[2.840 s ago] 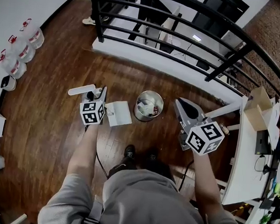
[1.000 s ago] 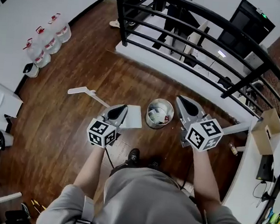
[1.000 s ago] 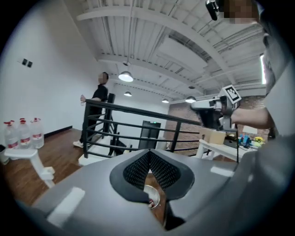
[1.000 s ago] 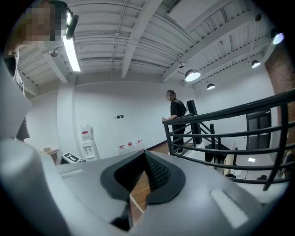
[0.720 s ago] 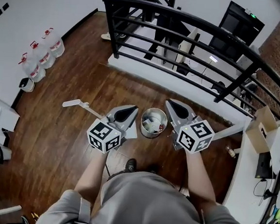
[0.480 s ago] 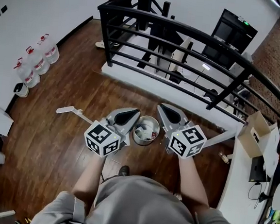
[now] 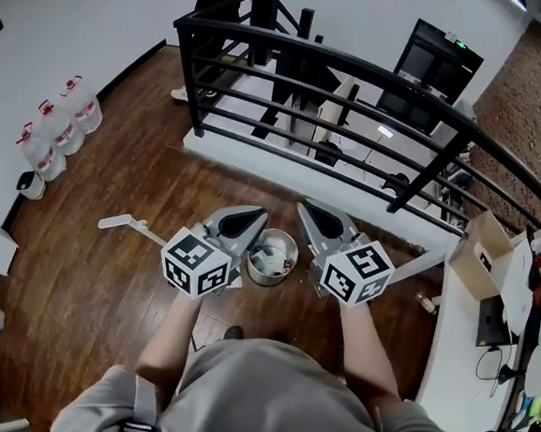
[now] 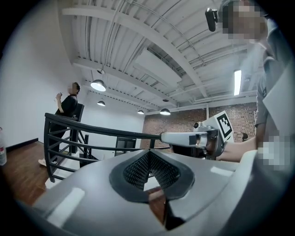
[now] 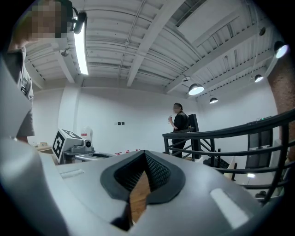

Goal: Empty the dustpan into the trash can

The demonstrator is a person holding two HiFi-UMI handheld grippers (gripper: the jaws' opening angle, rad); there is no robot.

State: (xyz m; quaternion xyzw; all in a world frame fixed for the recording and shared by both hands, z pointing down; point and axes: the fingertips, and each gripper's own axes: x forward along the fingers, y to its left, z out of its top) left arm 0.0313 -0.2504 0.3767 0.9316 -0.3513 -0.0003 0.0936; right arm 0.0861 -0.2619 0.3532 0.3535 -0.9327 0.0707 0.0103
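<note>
Dustpan handle (image 7: 117, 222) runs left-right, pointing left, away from trash can (image 7: 272, 257).

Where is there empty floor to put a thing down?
Bare wood floor lies between the water jugs and the dustpan handle, and also between the white ledge and the trash can. It is crowded round the trash can, and on the cluttered desk at the right.

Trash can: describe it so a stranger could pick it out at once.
Find the black railing edging the dark wooden floor. Just in front of it stands the trash can, beside a white dustpan. It alone is round, shiny metal and open-topped, with rubbish inside.
</note>
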